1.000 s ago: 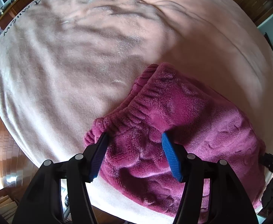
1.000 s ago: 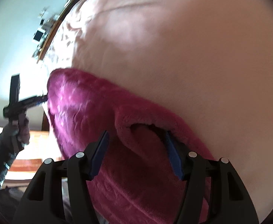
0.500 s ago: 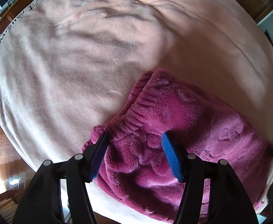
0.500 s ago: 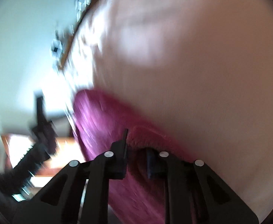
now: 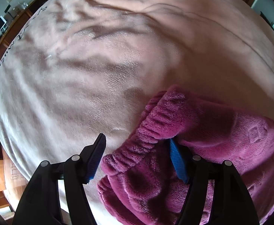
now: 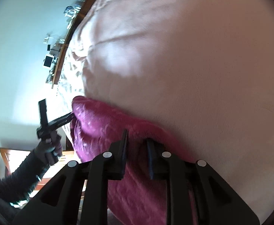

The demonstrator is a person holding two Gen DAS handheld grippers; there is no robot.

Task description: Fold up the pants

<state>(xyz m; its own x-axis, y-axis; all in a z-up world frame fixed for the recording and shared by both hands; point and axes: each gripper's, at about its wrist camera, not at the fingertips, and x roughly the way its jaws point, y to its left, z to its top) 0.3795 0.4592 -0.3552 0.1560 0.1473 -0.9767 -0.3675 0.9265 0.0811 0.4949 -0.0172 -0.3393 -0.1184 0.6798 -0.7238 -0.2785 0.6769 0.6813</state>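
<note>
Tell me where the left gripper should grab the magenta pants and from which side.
Take the pants at the gathered elastic waistband, coming down from above. That ridged edge lies between the left gripper's opening jaws, near the blanket edge, thick enough to pinch.

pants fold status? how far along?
Early to midway. Done: the pants lie bunched on the blanket, already doubled at least once. In hand: the left tongs are opening astride the waistband, pads not pressing it; the right tongs stand narrow with plush between them, also opening. Left: flatten and square the bundle; it is lumpy, edges unaligned.
</note>
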